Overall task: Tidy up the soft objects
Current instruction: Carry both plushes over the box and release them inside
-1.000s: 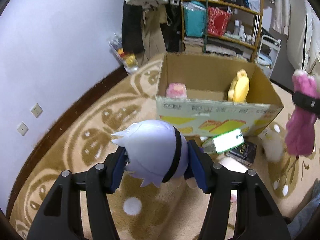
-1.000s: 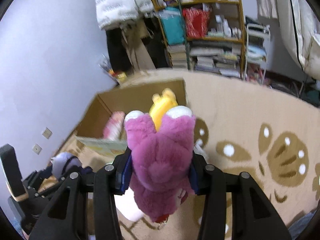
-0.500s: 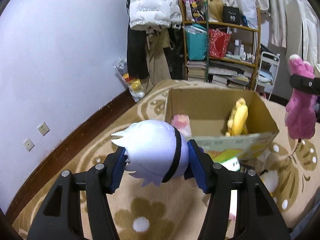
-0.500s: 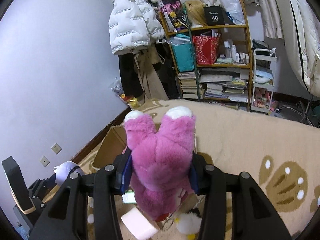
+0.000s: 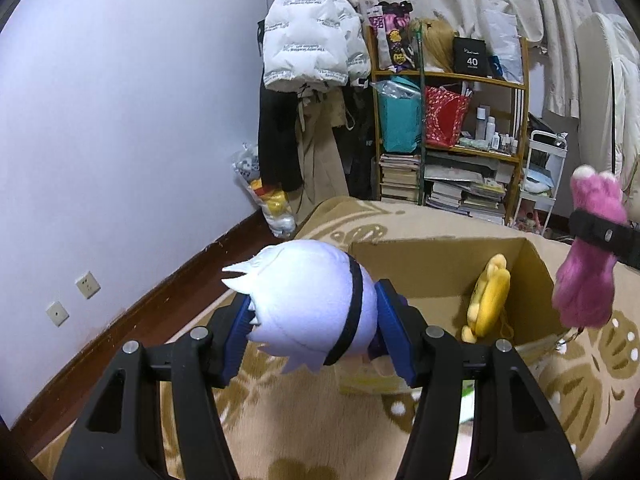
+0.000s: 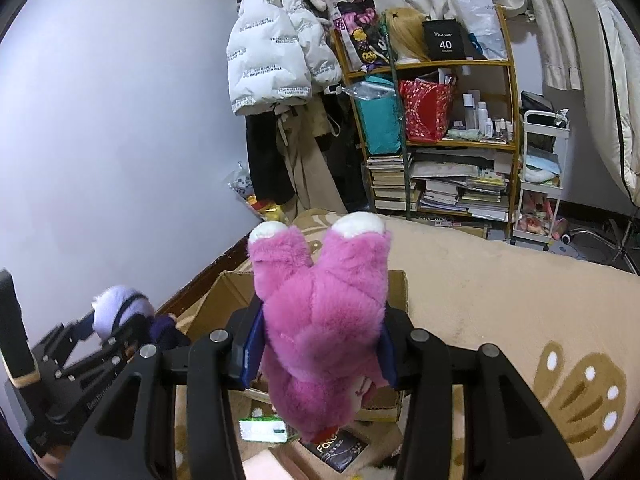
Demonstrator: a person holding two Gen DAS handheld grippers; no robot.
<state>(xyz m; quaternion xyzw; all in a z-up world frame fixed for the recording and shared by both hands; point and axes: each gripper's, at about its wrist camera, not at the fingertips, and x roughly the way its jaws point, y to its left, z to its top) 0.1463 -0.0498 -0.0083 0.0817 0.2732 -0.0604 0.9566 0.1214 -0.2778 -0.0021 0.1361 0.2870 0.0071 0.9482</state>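
**Two plush toys held above an open box**

A cardboard box (image 5: 440, 268) sits open on the patterned rug, with a yellow plush (image 5: 490, 294) already inside at its right. The left gripper (image 5: 316, 332) clamps a white-haired doll (image 5: 308, 306) near the box's left corner. The right gripper (image 6: 318, 346) squeezes a pink plush (image 6: 320, 316) above the box's near edge. Both tilt downward, toys not yet dropped in. A few items lie on the rug nearby.

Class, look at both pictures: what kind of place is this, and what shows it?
Most likely a lived-in room at home: a patterned carpet, a white padded jacket hanging up, and a shelf crowded with books and bags.
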